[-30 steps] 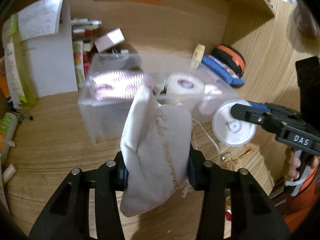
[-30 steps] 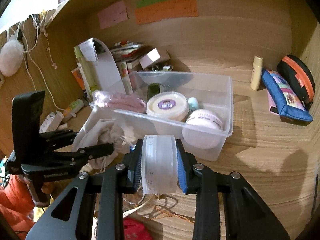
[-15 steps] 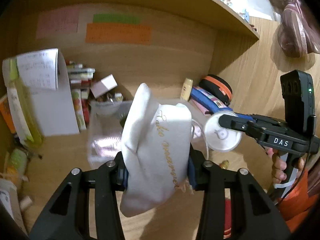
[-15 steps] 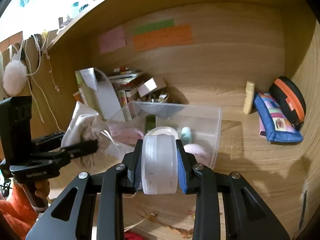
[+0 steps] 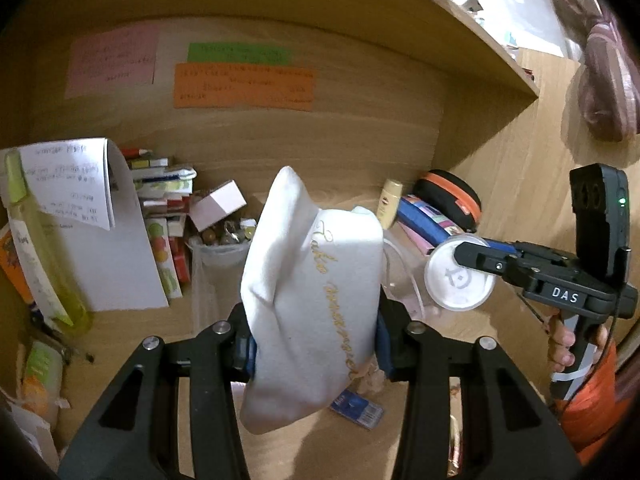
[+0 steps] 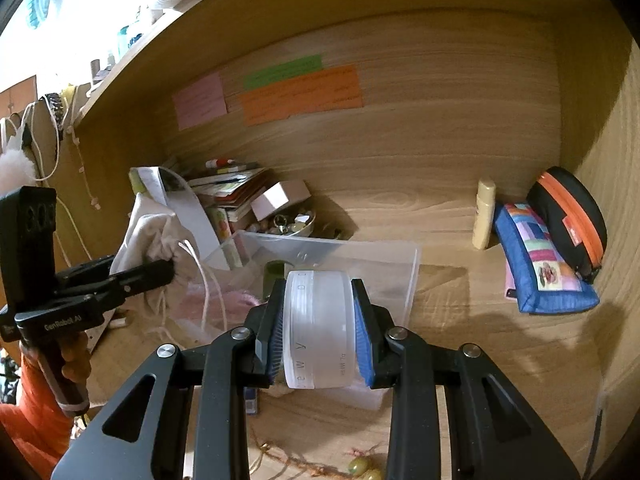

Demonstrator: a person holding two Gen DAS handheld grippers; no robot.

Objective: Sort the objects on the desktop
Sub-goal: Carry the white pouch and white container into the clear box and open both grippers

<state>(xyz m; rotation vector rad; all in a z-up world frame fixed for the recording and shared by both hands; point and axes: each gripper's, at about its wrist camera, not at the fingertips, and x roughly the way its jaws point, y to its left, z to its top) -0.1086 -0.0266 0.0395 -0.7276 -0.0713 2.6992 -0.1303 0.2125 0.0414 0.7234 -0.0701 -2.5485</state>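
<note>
**Kid:** What is my left gripper (image 5: 316, 344) holding?

**Me:** It pinches a soft white cloth pouch with gold writing (image 5: 312, 304). The pouch fills the middle of my left view and hides most of the clear plastic storage box (image 5: 208, 276) behind it.

**Kid:** And the right gripper (image 6: 319, 336)?

**Me:** Its blue pads (image 6: 362, 340) squeeze a round frosted white jar (image 6: 318, 328), held up in front of the box. In my right view the jar blocks the box's near side.

**Kid:** What else is around?

**Me:** At ten o'clock in the right view, a stack of books and papers (image 6: 232, 192) and a small pink box (image 6: 280, 198). At two o'clock, a cream bottle (image 6: 484, 216), a blue patchwork pencil case (image 6: 536, 260) and a black case with an orange zip (image 6: 572, 216). Pink, green and orange paper notes (image 6: 300, 94) stick on the wooden back wall (image 6: 440, 120).
</note>
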